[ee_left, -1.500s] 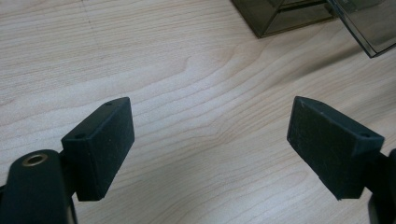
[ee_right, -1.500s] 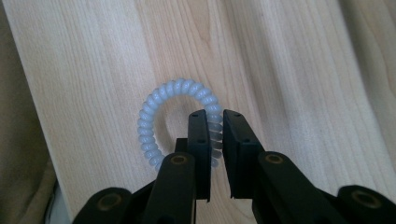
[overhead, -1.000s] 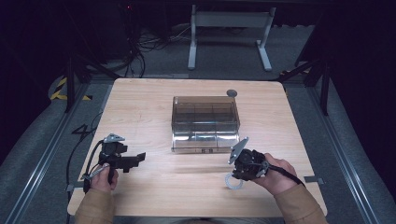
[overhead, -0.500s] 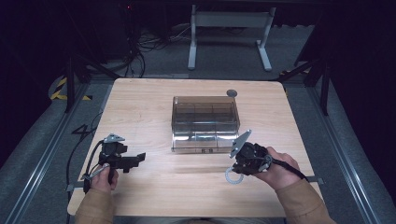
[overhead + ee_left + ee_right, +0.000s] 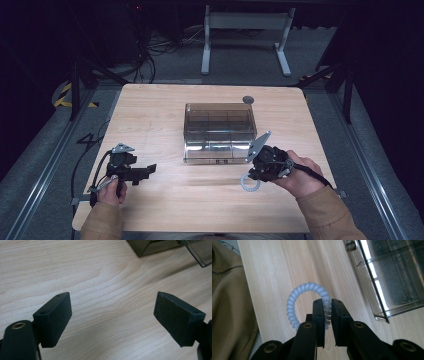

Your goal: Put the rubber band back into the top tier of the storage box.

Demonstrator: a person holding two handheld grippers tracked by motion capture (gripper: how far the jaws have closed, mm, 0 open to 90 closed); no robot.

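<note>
A pale blue spiral hair tie (image 5: 298, 300) hangs from my right gripper (image 5: 327, 302), whose jaws are shut on one side of the coil. In the high view the right gripper (image 5: 257, 170) holds the hair tie (image 5: 248, 183) just above the table, near the front right corner of a smoky clear compartment box (image 5: 219, 131). My left gripper (image 5: 142, 171) rests low at the table's front left, open. In the left gripper view its fingers (image 5: 53, 317) stand wide apart over bare wood, with nothing between them.
The wooden table (image 5: 165, 115) carries the box at its centre and a small grey disc (image 5: 248, 100) near the far edge. A box corner (image 5: 155, 247) shows at the top of the left gripper view. A tan sleeve (image 5: 229, 305) lies along the table's near edge.
My right gripper has lifted the hair tie off the table and carried it a little left, towards the box's front corner. The left gripper has stayed still.
</note>
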